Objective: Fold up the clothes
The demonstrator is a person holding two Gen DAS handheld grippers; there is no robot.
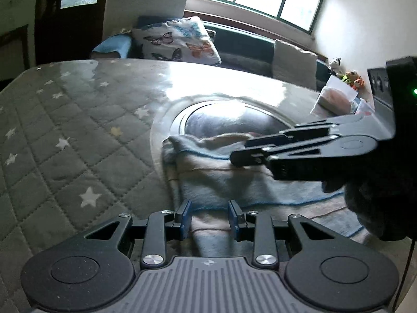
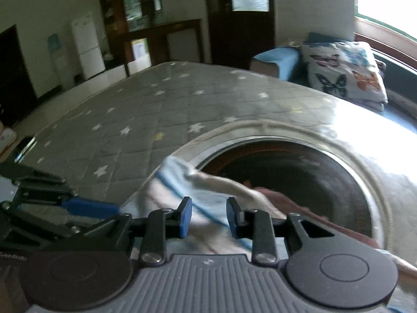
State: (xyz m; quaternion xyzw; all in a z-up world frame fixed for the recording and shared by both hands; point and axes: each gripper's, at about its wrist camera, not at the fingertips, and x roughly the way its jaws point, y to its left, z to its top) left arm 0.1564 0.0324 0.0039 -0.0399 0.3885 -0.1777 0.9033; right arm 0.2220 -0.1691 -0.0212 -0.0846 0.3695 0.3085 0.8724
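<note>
A pale blue and cream striped cloth [image 1: 221, 172] lies folded on the grey star-quilted table [image 1: 65, 135], partly over a round glass inset [image 1: 229, 117]. It also shows in the right wrist view [image 2: 208, 195]. My left gripper [image 1: 209, 220] is open just above the cloth's near edge, with cloth between its blue pads but not pinched. My right gripper [image 2: 208, 217] is open over the cloth's edge by the inset [image 2: 286, 177]. In the left wrist view the right gripper [image 1: 250, 154] reaches in from the right above the cloth. The left gripper's fingers [image 2: 88, 207] show at the lower left.
A butterfly-print pillow [image 1: 179, 40] and a blue cushion [image 1: 113, 45] lie on a bench behind the table under a window. Soft toys [image 1: 351, 77] and bags sit at the far right. A white fridge [image 2: 87, 47] and dark cabinets stand far behind.
</note>
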